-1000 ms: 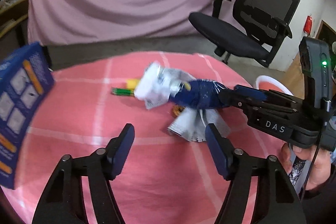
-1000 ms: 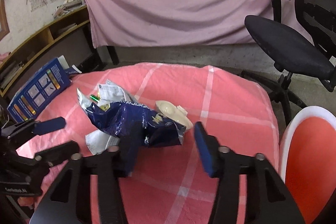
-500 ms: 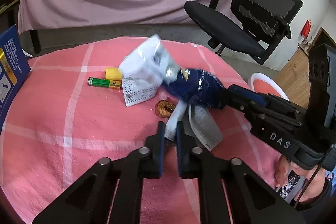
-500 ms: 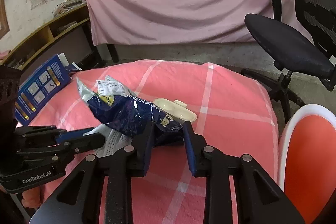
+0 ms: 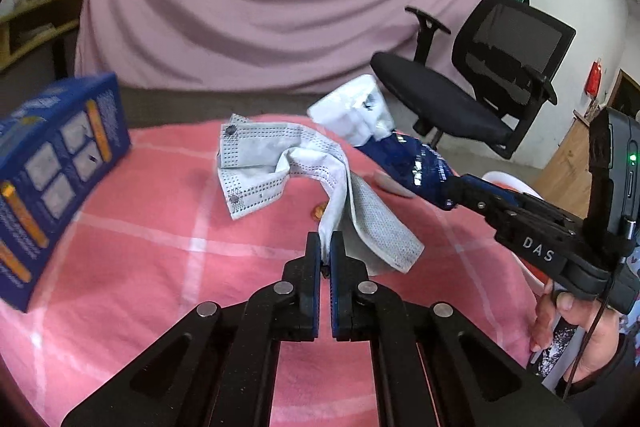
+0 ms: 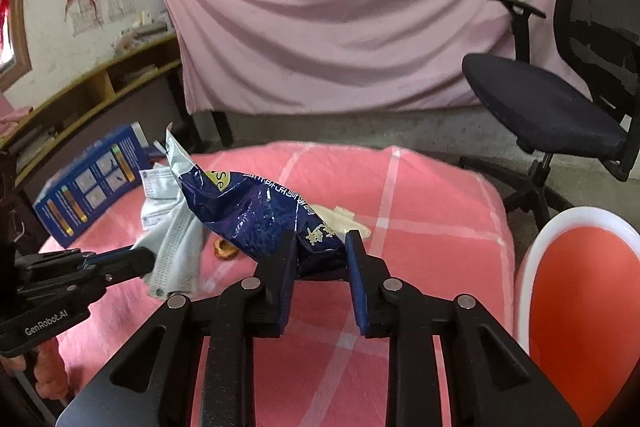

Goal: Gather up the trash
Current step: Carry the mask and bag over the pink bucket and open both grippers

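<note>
we are in the pick-up step of collecting the trash, and both hands already have something. our left gripper (image 5: 326, 247) is clenched on a fold of the mask (image 5: 288, 167); the pads pinch the white cloth and the rest of it hangs and drapes over the pink table (image 5: 160, 267). our right gripper (image 6: 320, 251) is grasping the wrapper (image 6: 248, 211), a dark blue crinkled bag, at its near end, and the wrapper stands up off the table, its silver tip pointing up. mask and wrapper touch each other in the middle, just above the cloth.

on the table there remain a pale lid-like thing (image 6: 340, 221) behind the wrapper, and a small brown scrap (image 6: 224, 249) under it. a blue box (image 5: 52, 179) stands at the left edge.

the bin (image 6: 580, 291), orange inside with a white rim, is on our right, beside the table. we judge the next move is to carry both pieces over there without letting them tangle, and to release only above the opening. the mask is limp, so it may drag on the table.
</note>
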{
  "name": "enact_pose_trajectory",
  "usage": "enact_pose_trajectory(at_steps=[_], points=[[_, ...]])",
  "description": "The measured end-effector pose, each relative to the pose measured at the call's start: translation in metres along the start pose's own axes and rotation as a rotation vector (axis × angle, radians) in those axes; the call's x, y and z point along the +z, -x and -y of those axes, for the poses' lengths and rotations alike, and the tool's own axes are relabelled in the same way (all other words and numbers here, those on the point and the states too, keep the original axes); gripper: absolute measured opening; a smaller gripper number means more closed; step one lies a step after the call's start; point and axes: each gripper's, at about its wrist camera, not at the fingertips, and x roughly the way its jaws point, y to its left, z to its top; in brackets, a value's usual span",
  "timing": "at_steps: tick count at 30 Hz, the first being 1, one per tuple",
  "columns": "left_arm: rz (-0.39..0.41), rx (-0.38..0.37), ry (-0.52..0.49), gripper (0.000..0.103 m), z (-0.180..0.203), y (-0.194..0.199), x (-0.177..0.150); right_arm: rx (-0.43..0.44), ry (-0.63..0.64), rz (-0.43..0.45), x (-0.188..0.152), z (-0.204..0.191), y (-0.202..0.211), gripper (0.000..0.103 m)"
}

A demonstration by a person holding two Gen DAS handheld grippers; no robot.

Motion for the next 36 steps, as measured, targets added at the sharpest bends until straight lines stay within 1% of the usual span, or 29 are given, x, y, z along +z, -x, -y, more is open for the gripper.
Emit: enact_pose_trajectory(at_steps=[5,8,11,15,20,23,29,36], points=[[0.113,0.042,-0.031,0.002,0.007,0.023,-0.010,-0.005,-0.004,0.120,-0.003,0.000,0.025,0.022],[0.164,0.060,-0.047,0.002,0.013,0.032,-0.017,-0.013,-0.005,0.200,-0.004,-0.001,0.041,0.022],[0.211,0.061,-0.046,0.002,0.019,0.040,-0.018,-0.026,-0.002,0.270,-0.003,-0.001,0.054,0.022],[0.282,0.065,-0.045,0.002,0.035,0.046,-0.011,-0.058,-0.004,0.364,-0.002,-0.001,0.073,0.022],[0.371,0.046,-0.082,0.002,0.061,0.051,-0.002,-0.116,-0.041,0.498,-0.002,0.009,0.099,0.022],[0.422,0.023,-0.111,0.002,0.080,0.052,0.002,-0.151,-0.073,0.561,-0.003,0.021,0.114,0.022],[0.501,-0.023,-0.188,0.002,0.116,0.050,0.012,-0.221,-0.132,0.608,-0.005,0.051,0.131,0.022],[0.505,-0.097,-0.246,0.002,0.156,0.034,0.018,-0.328,-0.205,0.645,-0.017,0.085,0.156,0.022]])
